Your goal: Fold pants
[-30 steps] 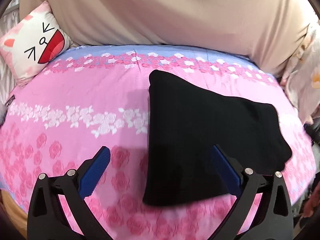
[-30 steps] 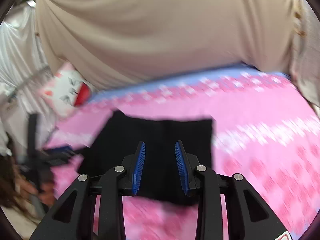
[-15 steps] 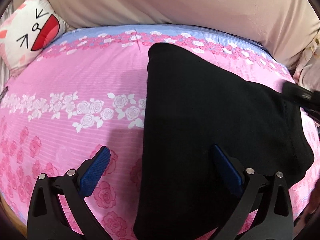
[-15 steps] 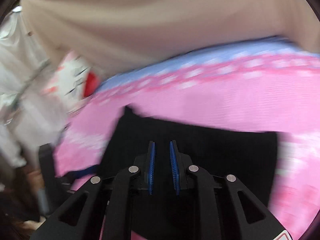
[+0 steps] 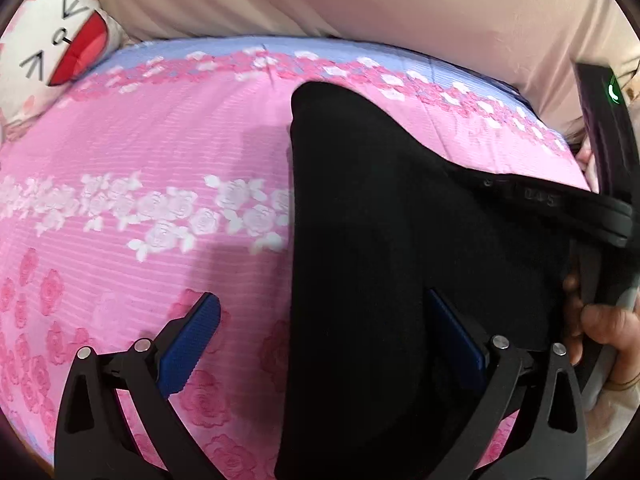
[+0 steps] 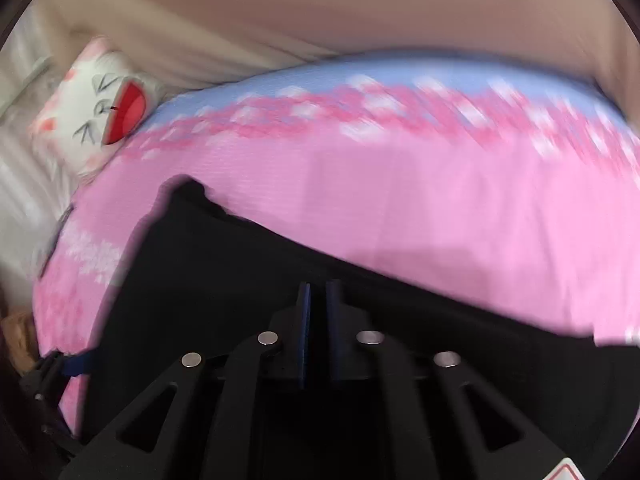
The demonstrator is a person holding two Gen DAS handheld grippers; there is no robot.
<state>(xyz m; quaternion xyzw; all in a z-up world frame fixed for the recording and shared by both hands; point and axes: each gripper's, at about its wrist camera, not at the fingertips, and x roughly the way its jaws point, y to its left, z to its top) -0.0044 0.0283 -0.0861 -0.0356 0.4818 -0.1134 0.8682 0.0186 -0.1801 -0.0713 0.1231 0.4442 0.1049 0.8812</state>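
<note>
Over the pink bedspread [image 5: 160, 160], left gripper [image 5: 320, 344] gapes wide; right gripper [image 6: 318, 300] pinches black pants [image 6: 224, 280].

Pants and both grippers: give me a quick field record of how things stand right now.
pants: black pants, folded, lying on the pink floral bedsheet
left gripper: left gripper open, one finger over the sheet, one over the pants
right gripper: right gripper nearly closed over the pants; grip on fabric unclear
background: cat-face pillow at the far left
</note>
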